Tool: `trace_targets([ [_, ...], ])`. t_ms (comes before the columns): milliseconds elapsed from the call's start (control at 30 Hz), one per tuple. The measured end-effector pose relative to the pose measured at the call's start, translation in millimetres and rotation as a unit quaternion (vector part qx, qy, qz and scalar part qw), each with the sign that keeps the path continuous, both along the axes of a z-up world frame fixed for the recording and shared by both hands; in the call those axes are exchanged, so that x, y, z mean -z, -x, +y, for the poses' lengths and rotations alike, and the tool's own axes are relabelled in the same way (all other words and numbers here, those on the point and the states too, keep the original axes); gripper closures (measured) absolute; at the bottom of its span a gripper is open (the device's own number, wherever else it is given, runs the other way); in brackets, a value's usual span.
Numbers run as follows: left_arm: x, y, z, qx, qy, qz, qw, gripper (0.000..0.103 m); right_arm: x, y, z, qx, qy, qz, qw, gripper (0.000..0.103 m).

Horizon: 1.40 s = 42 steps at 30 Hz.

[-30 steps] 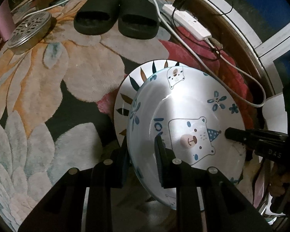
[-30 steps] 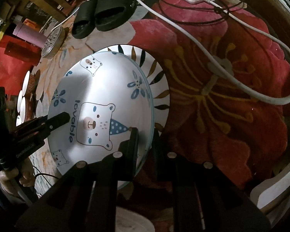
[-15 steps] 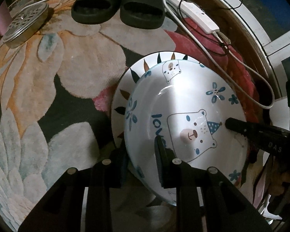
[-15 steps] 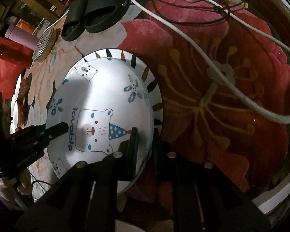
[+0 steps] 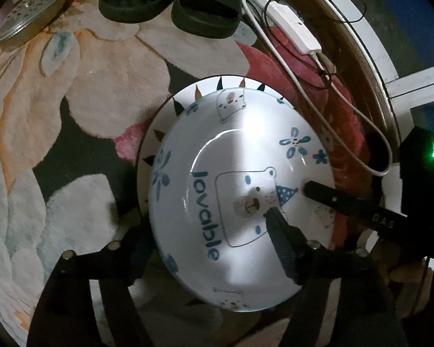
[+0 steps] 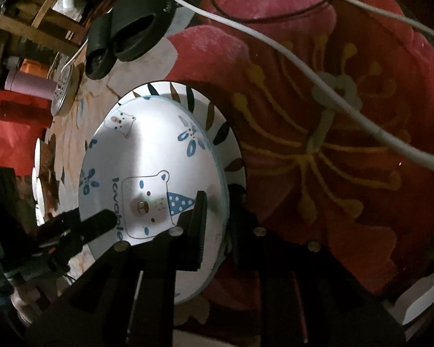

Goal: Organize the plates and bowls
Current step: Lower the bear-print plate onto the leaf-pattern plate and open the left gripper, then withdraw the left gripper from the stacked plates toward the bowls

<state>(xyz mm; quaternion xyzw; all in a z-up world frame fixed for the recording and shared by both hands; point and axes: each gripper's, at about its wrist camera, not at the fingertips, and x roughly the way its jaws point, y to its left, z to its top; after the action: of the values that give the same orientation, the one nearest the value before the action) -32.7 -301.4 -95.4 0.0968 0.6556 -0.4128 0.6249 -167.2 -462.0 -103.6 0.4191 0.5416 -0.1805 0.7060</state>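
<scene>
A white bear-print bowl [image 5: 240,150] marked "lovable" sits over a leaf-rimmed plate [image 5: 185,98] on the floral carpet. My left gripper [image 5: 205,231] is open wide, one finger inside the bowl, the other outside its left rim. My right gripper [image 6: 217,211] is shut on the bowl's [image 6: 147,150] right rim, one finger inside, one outside. The leaf-rimmed plate [image 6: 217,127] shows behind the bowl in the right wrist view. Each gripper shows in the other's view.
Black slippers [image 5: 170,3] lie at the far end. A white power strip [image 5: 292,29] and cable [image 6: 303,66] run along the right. A round metal lid [image 5: 29,14] lies at the far left. A pink cylinder [image 6: 29,86] stands near the lid.
My left gripper has opened from its grip on the bowl's rim. The bowl has sunk down onto the leaf-rimmed plate. My right gripper keeps its hold.
</scene>
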Motion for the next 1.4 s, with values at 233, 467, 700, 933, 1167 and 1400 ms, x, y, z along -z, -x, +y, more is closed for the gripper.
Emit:
trace_targets([
  [233,-2,0,1,-0.015,0.011,0.036,0.9992,0.011,-1,-6,3,0.011,-0.032,-0.032,0.999,0.041],
  [467,-17,5,1,-0.010,0.017,0.012,0.9997,0.001,-11,-5,5,0.026,-0.031,-0.058,0.997,0.020],
  [700,-23,3,7,-0.011,-0.008,-0.043,0.9990,0.001,-28,-7,9,0.019,0.014,-0.057,0.998,0.012],
  [933,-28,-5,17,-0.023,-0.015,-0.063,0.9976,0.001,-32,-7,15,0.011,0.037,-0.039,0.998,0.000],
  [1167,-35,-13,32,-0.037,-0.015,-0.072,0.9966,0.001,-36,-11,21,0.014,0.042,-0.040,0.998,0.000],
  [1400,-37,-28,58,-0.058,-0.024,-0.083,0.9946,0.001,-39,-28,35,-0.002,0.044,-0.046,0.998,0.000],
])
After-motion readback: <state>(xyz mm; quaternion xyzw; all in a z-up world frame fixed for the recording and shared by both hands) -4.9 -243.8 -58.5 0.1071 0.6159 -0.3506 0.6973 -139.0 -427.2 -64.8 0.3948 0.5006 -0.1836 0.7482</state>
